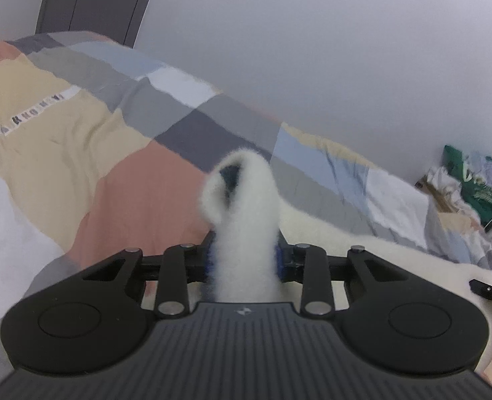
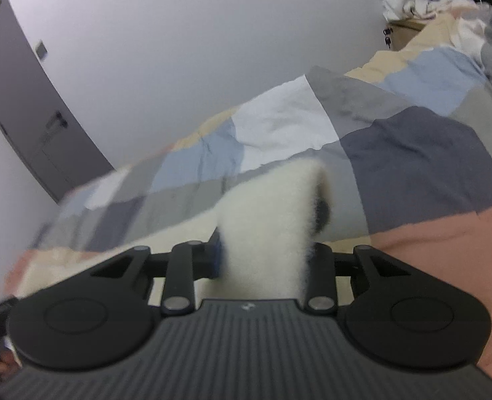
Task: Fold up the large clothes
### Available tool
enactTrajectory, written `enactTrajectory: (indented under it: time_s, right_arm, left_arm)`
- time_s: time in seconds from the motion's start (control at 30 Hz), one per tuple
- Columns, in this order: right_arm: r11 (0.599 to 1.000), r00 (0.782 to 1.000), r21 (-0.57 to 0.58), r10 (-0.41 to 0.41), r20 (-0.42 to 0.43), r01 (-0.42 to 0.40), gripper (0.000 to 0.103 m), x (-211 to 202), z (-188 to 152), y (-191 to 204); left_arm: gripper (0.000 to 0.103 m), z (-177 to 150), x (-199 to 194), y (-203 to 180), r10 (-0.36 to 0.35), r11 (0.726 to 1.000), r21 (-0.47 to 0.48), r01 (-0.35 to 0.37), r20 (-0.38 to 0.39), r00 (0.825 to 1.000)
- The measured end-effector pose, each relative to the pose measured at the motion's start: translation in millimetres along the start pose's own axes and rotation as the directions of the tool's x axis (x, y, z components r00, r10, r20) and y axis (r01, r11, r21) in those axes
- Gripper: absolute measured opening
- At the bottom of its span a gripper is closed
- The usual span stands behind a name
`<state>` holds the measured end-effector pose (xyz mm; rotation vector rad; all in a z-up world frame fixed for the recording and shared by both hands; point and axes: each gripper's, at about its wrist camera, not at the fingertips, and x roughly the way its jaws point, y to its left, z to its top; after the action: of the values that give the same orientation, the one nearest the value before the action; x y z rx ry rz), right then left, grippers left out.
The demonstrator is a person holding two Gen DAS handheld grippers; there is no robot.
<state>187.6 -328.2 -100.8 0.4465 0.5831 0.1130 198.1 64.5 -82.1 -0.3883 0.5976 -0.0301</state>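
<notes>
Both claws angled down toward the bed (image 1: 119,200), and I see each one closed on fabric. Left claw (image 1: 245,260): blue pads (image 1: 211,260) pinch a bunched fold of white fleece (image 1: 242,220); the fold stands up past the fingertips and curls over into a loop at the top. Right claw (image 2: 265,260): same grip, pads clamped on a thicker, flatter fold of the fleece (image 2: 265,220), top edge rolled to the right. Neither claw fully shut, the fabric fills the gap.

The fleece is fuzzy, deep pile, off-white. The rest of it trails flat on the bed between the 2 claws; in the left view it runs right toward the other claw (image 1: 489,288) at the frame edge.

Bed cover is thin wrinkled cotton in a patchwork of salmon, beige, grey, blue and white blocks. Plain white wall (image 1: 345,50) behind, grey door (image 2: 29,106), heap of clothes (image 1: 472,183) at the far end.
</notes>
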Motion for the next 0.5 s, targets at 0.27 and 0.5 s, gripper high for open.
enactTrajectory:
  time_s: [0.27,0.5]
  right_arm:
    - [0.998,0.995,0.007,-0.061,-0.084,0.062,0.042,30,-13,-11]
    - [0.994,0.996,0.076,-0.074,-0.049,0.077,0.048,15,-16,-9]
  left_arm:
    - [0.046,-6,18,9,0.018,1.0,-0.009,-0.019,-0.092,0.996]
    - [0.069,-7,-20,12,-0.017,0.998,-0.055,0.013,-0.067,0.998]
